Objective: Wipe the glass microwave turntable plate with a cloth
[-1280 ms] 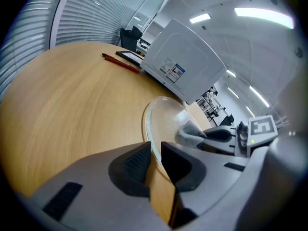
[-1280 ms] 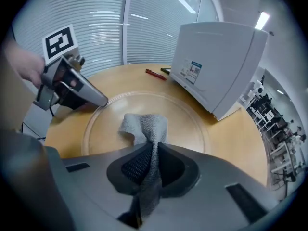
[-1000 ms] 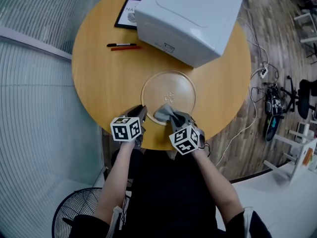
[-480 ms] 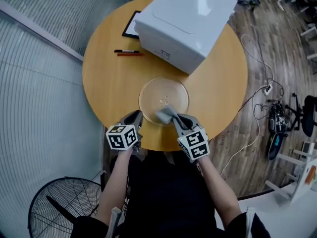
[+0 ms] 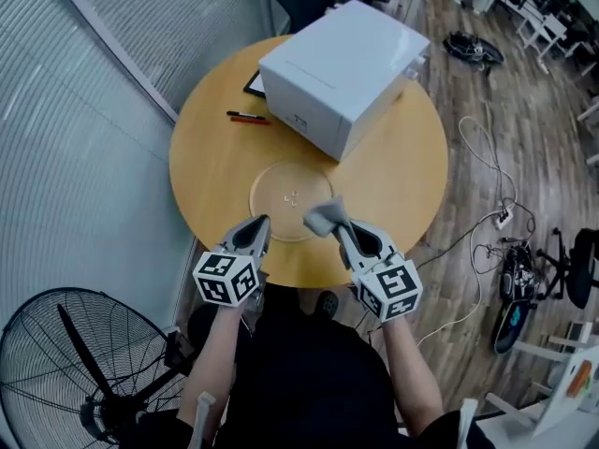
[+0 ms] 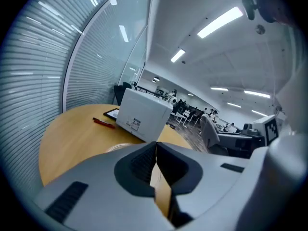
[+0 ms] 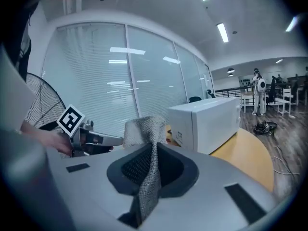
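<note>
Glass plate (image 5: 292, 199) lies flat on the tabletop (image 5: 211, 157), near side, in front of the microwave (image 5: 342, 73). Judged rigid, slick, breakable: steady it at the rim. Cloth (image 5: 325, 217), soft and light, is pinched in my right tool (image 5: 341, 230) by the plate's right rim. My left tool (image 5: 261, 223) is pressed together, empty.

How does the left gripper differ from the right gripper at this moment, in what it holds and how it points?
The right gripper is shut on a grey cloth, which sticks out past its tips; the left gripper is shut on nothing. In the head view the left gripper angles rightward and the right gripper leftward, so they converge. Both carry a marker cube and point toward the glass plate.
</note>
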A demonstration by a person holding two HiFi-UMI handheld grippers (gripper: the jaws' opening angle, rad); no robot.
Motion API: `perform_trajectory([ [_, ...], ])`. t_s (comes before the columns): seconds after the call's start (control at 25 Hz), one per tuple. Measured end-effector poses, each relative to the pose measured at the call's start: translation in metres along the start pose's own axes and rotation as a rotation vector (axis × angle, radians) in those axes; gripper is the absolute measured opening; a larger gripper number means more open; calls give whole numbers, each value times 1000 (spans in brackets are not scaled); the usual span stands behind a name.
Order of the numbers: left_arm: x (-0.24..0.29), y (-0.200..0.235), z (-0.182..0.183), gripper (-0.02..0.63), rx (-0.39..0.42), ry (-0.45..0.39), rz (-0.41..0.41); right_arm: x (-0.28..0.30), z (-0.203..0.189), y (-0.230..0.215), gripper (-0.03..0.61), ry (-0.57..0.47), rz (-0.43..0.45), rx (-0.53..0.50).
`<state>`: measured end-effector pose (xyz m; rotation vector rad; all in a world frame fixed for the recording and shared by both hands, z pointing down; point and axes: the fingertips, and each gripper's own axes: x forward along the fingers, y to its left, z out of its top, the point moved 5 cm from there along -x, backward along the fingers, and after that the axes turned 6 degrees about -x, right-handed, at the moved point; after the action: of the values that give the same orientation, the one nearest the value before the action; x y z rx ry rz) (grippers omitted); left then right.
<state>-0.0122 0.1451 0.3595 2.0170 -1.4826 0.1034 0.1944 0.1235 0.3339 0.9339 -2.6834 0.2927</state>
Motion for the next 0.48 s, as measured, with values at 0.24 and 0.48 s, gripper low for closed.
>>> perform_trajectory([
  [0.24, -33, -65, 18, 0, 65, -123, -28, -57, 34, -6, 29, -133, 43, 25],
  [0.48, -58, -108, 26, 0, 116, -189, -43, -94, 45, -4, 28, -200, 59, 37],
])
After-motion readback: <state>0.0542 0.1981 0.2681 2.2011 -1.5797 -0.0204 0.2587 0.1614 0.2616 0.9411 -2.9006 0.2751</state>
